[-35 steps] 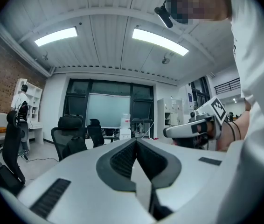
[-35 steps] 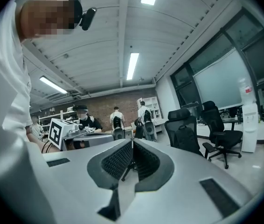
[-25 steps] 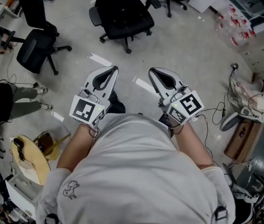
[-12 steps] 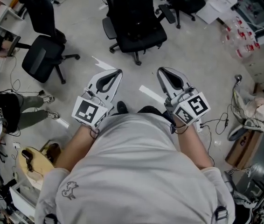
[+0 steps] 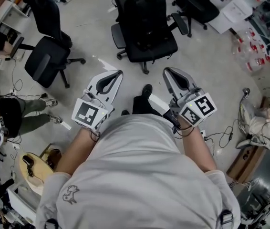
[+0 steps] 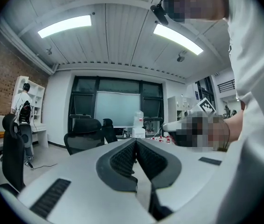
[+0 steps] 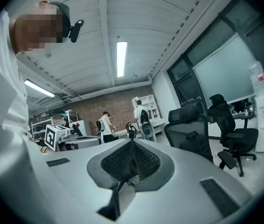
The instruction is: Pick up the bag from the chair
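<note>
Chair [image 5: 147,42] has dropped down-frame and moved toward centre over the last second, so you're closing on it, with one shoe [image 5: 146,90] stepping out front. Bag [image 5: 147,13] sits on its seat against the backrest, black on black, untouched. Left tool [image 5: 117,73] and right tool [image 5: 166,70] are both pressed together with nothing between them, well short of the chair. Looks like approach phase; you'll need to spread a tool before reaching.

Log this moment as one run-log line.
phase: pre-grasp | left gripper: shut, empty | right gripper: shut, empty | black bag: on black office chair seat, untouched, ahead of both grippers
</note>
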Demonstrator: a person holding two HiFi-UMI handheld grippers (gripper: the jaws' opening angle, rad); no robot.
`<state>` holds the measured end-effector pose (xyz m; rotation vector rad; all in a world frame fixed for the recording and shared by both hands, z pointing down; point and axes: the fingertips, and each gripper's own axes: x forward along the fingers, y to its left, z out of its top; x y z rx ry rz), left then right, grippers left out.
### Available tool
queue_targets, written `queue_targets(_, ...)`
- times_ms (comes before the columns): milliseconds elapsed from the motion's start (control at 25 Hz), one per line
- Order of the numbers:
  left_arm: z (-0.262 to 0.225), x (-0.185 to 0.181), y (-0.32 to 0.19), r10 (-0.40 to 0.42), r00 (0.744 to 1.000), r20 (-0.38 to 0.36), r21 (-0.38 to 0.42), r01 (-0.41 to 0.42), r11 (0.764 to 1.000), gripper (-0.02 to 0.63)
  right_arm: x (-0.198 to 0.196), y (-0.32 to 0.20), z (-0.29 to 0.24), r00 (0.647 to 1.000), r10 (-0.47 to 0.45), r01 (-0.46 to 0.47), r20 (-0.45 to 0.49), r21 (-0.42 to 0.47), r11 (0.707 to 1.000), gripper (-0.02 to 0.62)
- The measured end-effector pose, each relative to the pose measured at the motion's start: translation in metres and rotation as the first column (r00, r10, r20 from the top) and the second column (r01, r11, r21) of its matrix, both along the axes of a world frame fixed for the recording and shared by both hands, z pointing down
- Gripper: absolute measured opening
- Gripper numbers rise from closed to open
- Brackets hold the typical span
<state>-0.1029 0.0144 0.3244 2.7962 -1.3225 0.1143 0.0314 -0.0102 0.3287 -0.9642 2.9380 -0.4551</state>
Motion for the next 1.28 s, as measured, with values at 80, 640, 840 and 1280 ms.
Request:
queue_targets(80,0.001,-0.004,-0.020,-0.020,1.000,0.000,-0.011,0.020,1.000,0.011,0.000,-0.025,0.001,1.000,-0.015,0.015,0.001,-0.001,1.000,0.035)
queue_targets(640,0.010,0.027,-0.187,-0.129,0.991,0.025,-0.035,0.130,0.991,0.011,0.051,-0.188,0.005,0.996,-0.082,0.082,0.017,-0.011,0.997,0.035)
queue_targets(840,0.013,0.040,-0.225,-0.129,0.991,0.044,-0.021,0.130,0.991,0.011,0.059,-0.227,0.007,0.993,-0.120,0.120,0.000,-0.016,0.993,0.035)
queue_targets(1280,0.025,0.063,-0.293,-0.069,0.997,0.041,-0.038,0.071,0.997,0.011,0.069,-0.276,0.018,0.993,-0.116,0.115,-0.018,-0.049,0.992,0.037)
